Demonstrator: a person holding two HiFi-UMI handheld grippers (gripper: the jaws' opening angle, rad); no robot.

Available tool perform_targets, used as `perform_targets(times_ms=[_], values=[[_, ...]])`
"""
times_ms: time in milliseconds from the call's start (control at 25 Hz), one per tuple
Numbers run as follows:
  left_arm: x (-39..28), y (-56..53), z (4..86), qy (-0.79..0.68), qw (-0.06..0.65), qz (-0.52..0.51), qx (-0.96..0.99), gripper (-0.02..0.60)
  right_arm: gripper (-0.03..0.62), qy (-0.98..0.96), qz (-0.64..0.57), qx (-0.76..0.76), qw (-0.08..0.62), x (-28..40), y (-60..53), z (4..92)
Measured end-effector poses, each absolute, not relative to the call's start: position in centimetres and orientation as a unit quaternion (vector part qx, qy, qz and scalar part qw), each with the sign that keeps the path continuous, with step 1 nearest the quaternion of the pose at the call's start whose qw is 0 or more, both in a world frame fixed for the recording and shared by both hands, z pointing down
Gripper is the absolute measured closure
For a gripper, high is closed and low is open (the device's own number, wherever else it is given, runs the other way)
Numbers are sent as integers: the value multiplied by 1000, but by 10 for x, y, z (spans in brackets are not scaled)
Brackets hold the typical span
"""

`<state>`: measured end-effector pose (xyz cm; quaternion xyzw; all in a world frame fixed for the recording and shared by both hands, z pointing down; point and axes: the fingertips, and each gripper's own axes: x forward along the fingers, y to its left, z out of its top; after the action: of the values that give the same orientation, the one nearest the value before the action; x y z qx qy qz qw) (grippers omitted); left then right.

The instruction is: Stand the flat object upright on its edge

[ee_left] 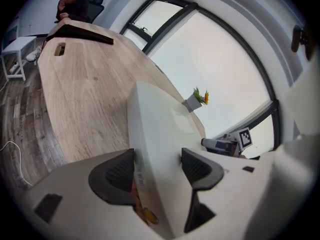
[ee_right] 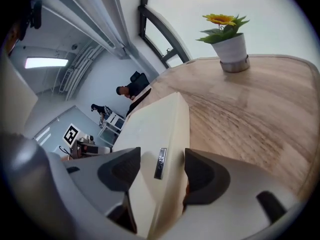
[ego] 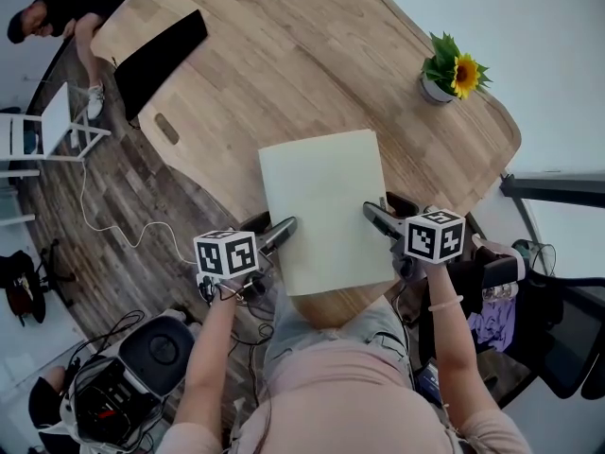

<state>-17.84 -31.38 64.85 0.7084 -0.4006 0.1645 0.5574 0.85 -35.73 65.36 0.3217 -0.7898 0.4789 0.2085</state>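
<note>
A pale cream flat object [ego: 321, 206] lies flat on the wooden table [ego: 284, 74], its near end reaching the table's front edge. My left gripper [ego: 284, 229] is at the object's left side edge, my right gripper [ego: 378, 218] at its right side edge. In the left gripper view the jaws [ee_left: 157, 166] stand wide on either side of the object's thick edge [ee_left: 160, 129]. The right gripper view shows the same: the jaws [ee_right: 161, 171] straddle the edge [ee_right: 160, 129], which carries a small metal clasp. Neither pair of pads visibly presses on it.
A potted sunflower [ego: 444, 78] stands at the table's far right edge. A black flat item [ego: 156, 55] lies at the far left of the table. A person [ego: 57, 8] sits beyond it near a white stool [ego: 47, 126]. Cables and bags lie on the floor.
</note>
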Motion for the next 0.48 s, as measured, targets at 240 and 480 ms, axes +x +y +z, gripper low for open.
perform_targets(times_ms=[240,480], values=[[-178,-314,650,-390,560,180,708,307,324,-778,508,303,213,7,-357,657],[-178,-315,649,-401,555,181,706,307,330,-777,501,312,220,7,-357,656]])
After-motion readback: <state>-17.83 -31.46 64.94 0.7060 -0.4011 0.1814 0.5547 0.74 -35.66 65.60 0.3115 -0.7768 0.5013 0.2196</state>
